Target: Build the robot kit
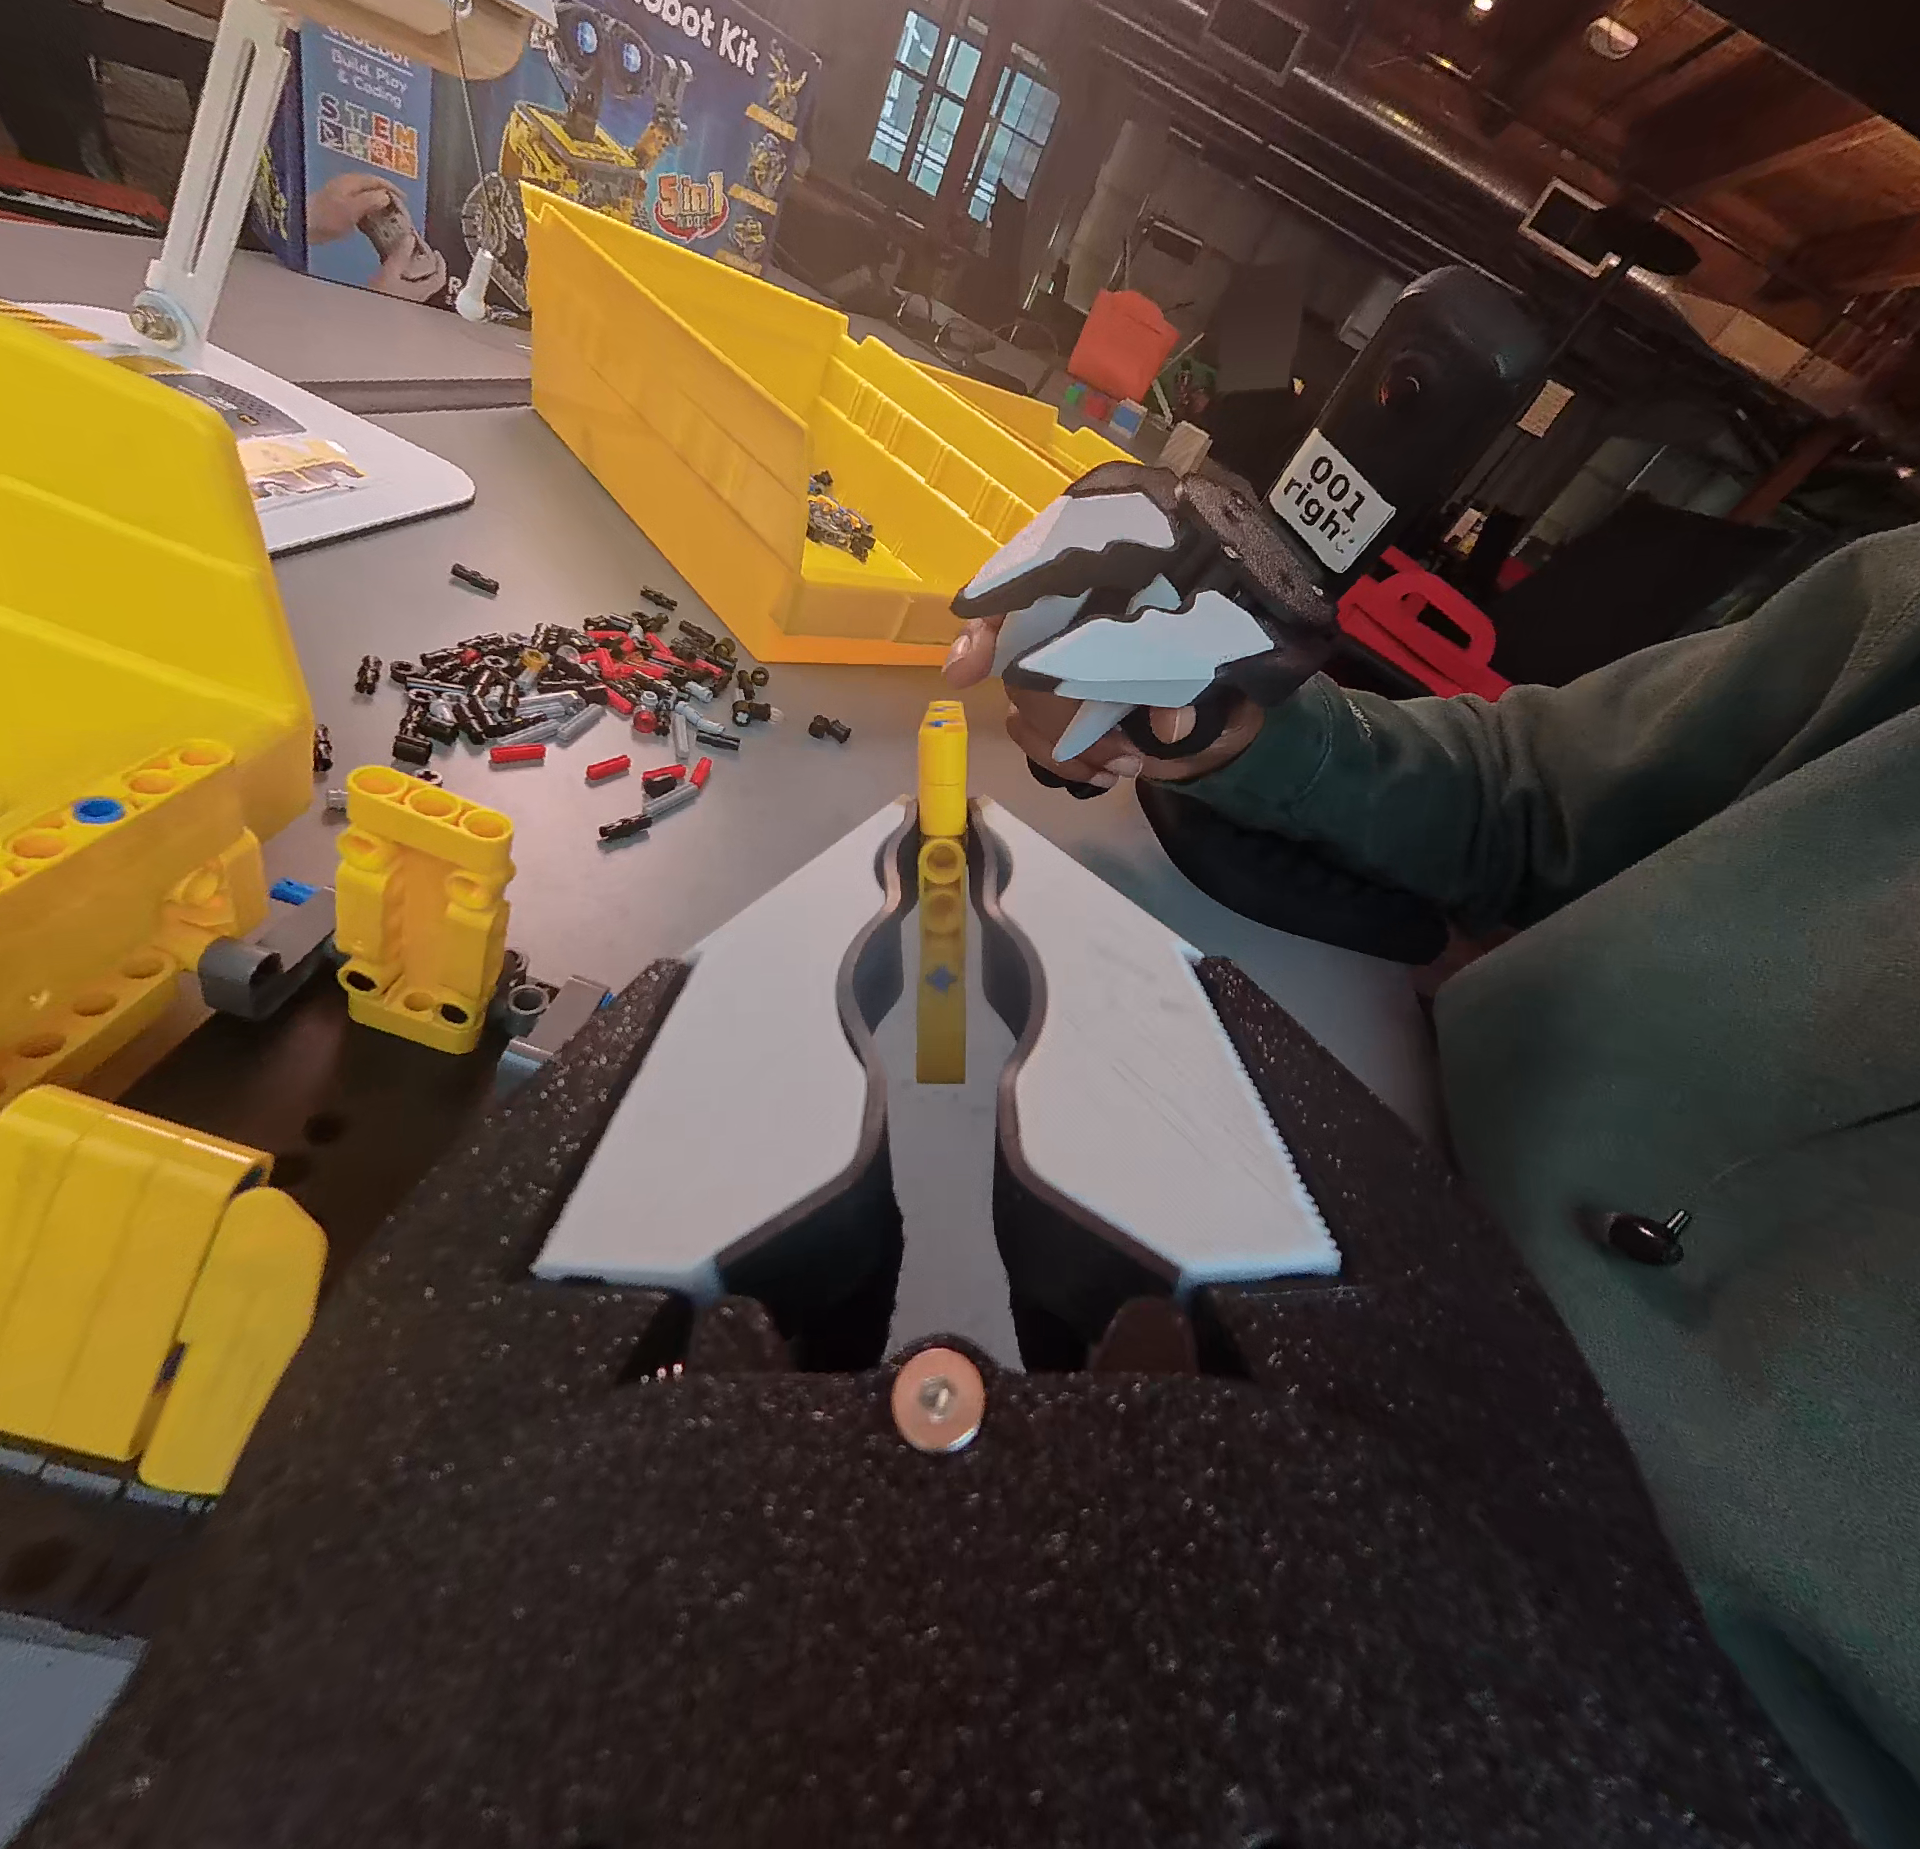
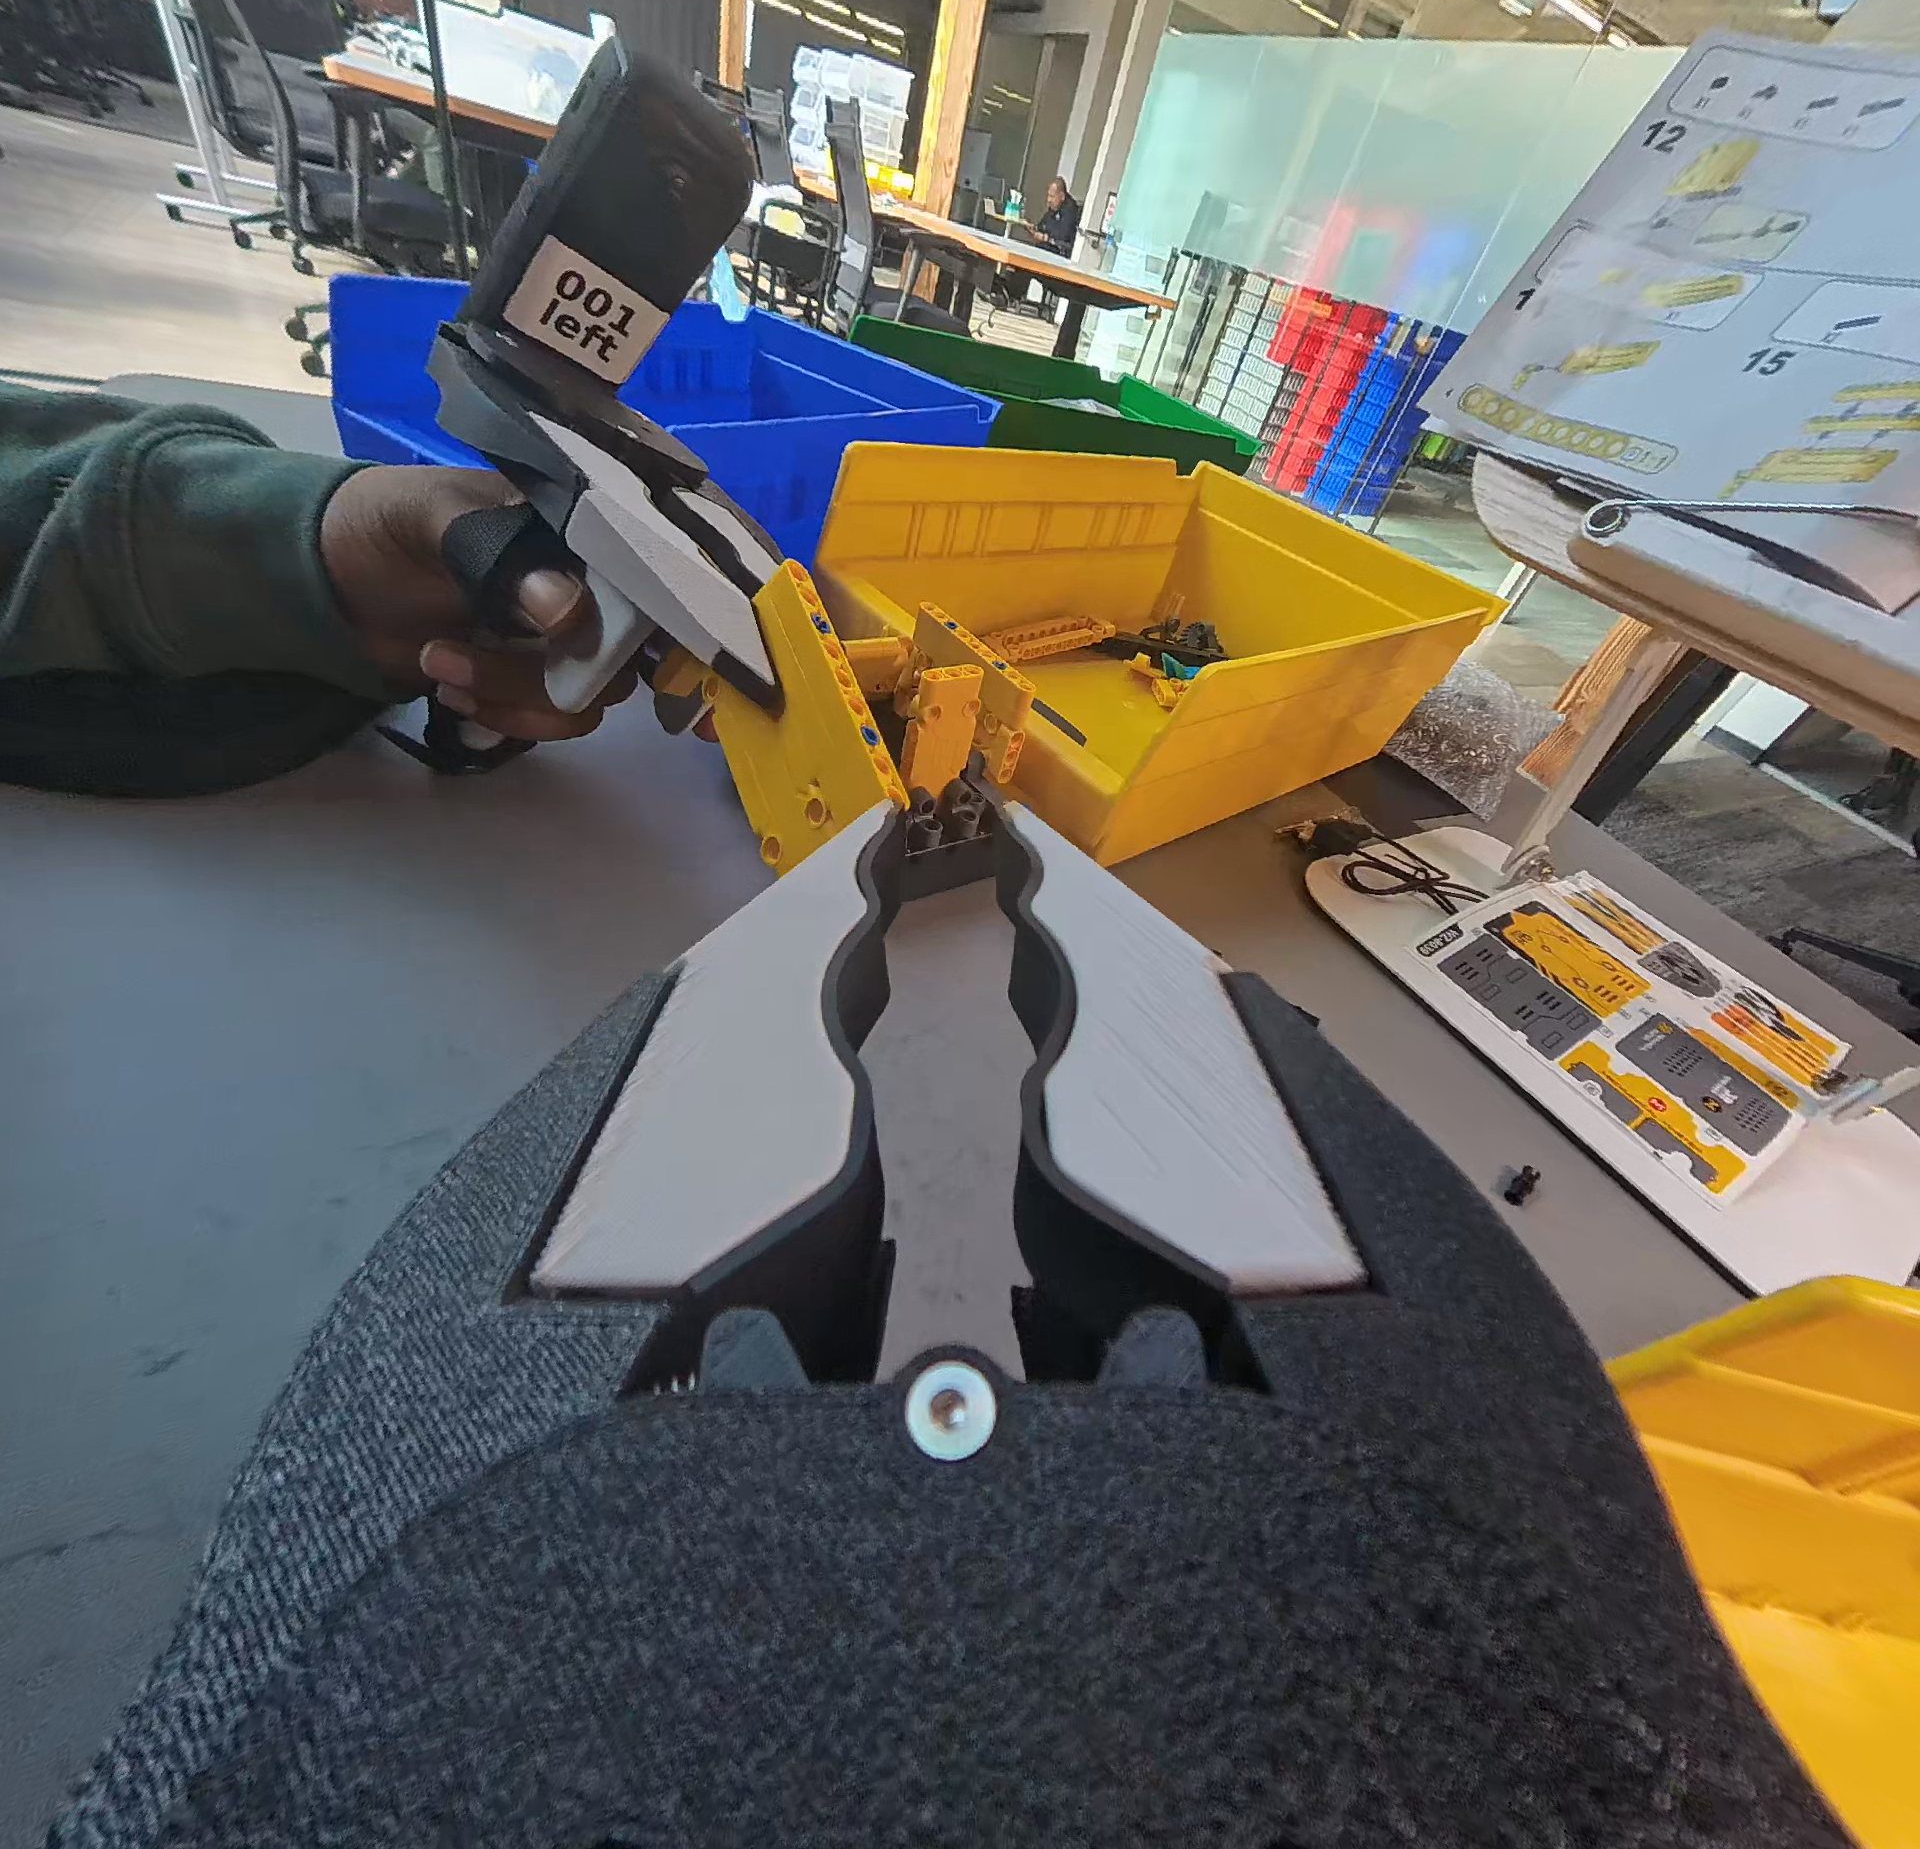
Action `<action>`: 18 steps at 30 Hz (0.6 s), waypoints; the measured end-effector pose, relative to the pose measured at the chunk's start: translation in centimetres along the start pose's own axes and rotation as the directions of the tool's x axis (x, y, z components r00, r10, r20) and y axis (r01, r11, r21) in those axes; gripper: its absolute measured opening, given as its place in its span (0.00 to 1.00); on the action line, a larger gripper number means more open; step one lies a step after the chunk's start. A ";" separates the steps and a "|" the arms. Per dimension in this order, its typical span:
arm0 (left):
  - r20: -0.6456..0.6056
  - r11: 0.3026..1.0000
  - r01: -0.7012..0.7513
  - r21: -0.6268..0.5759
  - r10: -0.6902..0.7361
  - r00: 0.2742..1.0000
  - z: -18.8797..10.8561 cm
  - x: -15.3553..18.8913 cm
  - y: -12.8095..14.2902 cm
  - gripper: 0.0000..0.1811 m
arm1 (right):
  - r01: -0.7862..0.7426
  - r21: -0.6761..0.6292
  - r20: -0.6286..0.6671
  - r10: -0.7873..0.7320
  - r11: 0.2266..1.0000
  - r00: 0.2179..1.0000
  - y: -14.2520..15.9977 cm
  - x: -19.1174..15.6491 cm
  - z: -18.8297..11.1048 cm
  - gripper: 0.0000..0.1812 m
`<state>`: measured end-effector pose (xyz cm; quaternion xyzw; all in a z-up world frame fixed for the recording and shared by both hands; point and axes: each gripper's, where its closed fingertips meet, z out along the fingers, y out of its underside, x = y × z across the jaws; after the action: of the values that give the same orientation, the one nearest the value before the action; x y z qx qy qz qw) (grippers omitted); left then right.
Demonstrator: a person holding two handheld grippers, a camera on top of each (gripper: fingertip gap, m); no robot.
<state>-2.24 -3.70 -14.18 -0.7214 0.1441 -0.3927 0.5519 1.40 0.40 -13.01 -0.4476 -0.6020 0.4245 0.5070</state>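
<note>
Yellow beam panel (image 2: 805,719) clamped edge-on in my left claw (image 1: 943,812), lifted off the grey tabletop (image 1: 582,490). Right claw (image 2: 943,812) pinched on a small black connector (image 2: 943,817), tips only. Risk, I think: the grip is shallow, so any twist could pop the connector into the loose pins (image 1: 582,677).

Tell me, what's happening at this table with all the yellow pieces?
A person is holding a pair of tongs in each hand over a grey table. The left tongs are shut on a yellow building-kit panel with rows of holes. The right tongs are shut on a small black connector piece, held close to that panel. A pile of small black, red and grey pins lies on the table, with yellow bins of parts and an instruction sheet nearby.
</note>
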 end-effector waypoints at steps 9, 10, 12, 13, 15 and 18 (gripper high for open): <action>0.032 1.000 -0.028 0.012 0.028 0.999 -0.2 0.2 -0.4 0.03 | -0.035 0.009 0.051 0.035 0.999 0.998 0.2 -0.9 0.6 0.16; 0.029 1.000 -0.030 0.007 0.029 0.999 -0.2 0.3 -0.4 0.04 | -0.017 -0.002 0.055 0.017 1.000 0.998 0.3 -1.1 0.6 0.19; 0.023 0.999 -0.034 -0.009 0.034 0.999 0.1 0.4 -0.1 0.03 | 0.037 -0.023 0.064 -0.036 0.999 0.997 0.4 -1.7 0.8 0.22; 0.012 0.999 -0.042 -0.021 0.042 0.999 0.2 0.7 0.1 0.03 | 0.055 -0.031 0.068 -0.052 0.998 0.996 0.3 -2.1 0.9 0.23; -0.003 0.997 -0.068 -0.047 0.068 0.998 0.6 1.0 0.5 0.04 | 0.055 -0.035 0.105 -0.051 0.998 0.993 0.2 -3.0 1.1 0.23; -0.035 0.988 -0.130 -0.084 0.128 0.991 1.1 1.9 1.1 0.03 | 0.037 -0.075 0.186 -0.022 0.996 0.982 0.9 -4.3 1.2 0.20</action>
<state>0.05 -4.55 -14.54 -0.7280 0.2155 -0.3601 0.5422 0.68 -3.60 -14.99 -0.4168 -0.6693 0.4326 0.4372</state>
